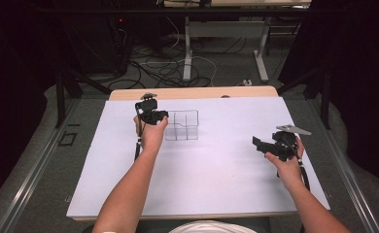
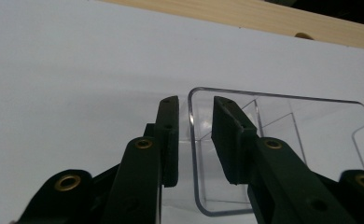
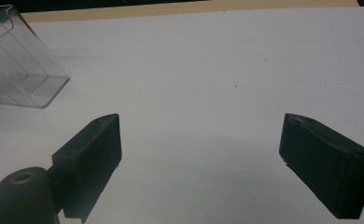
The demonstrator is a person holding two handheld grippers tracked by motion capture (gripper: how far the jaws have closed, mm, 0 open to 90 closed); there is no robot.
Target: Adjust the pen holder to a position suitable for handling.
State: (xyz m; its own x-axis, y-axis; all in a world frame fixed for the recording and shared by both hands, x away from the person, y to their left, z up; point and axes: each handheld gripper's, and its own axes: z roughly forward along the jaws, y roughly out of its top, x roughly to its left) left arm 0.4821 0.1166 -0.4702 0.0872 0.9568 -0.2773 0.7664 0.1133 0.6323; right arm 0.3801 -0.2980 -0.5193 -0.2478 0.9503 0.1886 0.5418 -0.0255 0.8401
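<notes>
A clear plastic divided box (image 1: 181, 125) stands on the white sheet, left of centre and towards the far edge. My left gripper (image 1: 161, 116) is at the box's left wall. In the left gripper view the jaws (image 2: 195, 100) straddle the thin wall of the box (image 2: 283, 98), one outside and one inside, with a small gap on each side of it, so they are open. My right gripper (image 1: 258, 144) hovers over the sheet at the right, well away from the box. Its jaws (image 3: 201, 119) stand wide open with nothing between them, and the box (image 3: 17, 74) lies far off at the upper left.
The white sheet (image 1: 216, 170) covers a wooden table whose far edge (image 1: 192, 92) shows behind the box. Beyond it are desk legs and loose cables (image 1: 178, 68) on the floor. Dark curtains flank both sides.
</notes>
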